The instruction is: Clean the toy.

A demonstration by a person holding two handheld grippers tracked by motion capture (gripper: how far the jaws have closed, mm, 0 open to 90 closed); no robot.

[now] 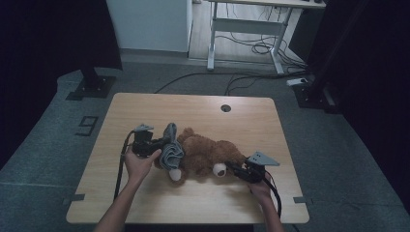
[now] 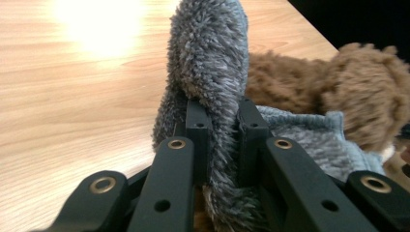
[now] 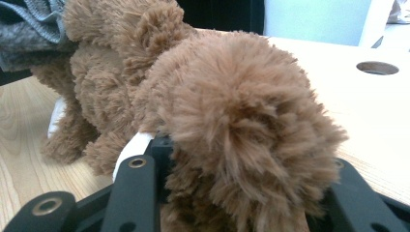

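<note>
Work in hand: dressing or undressing the brown teddy bear [image 1: 208,155] in a grey fleece garment [image 1: 171,151]; which of the two cannot be told.
Bear: lying on its side at the centre of the bench [image 1: 145,104], white-soled foot toward 5 o'clock, head end toward 9 o'clock.
Garment: bunched around the bear's end at 9 o'clock, one fold standing up toward 12 o'clock, ribbed hem lying across the brown fur.
Left tool [image 1: 153,144]: at 9 o'clock of the bear, jaws clamped on the upright fleece fold.
Right tool [image 1: 240,170]: at 4 o'clock of the bear, jaws pressed in against a brown plush limb, steadying it.
Done so far: both grips set, garment gathered over one end only.
Left to do: most of the body uncovered; garment neither fully on nor fully off.
</note>
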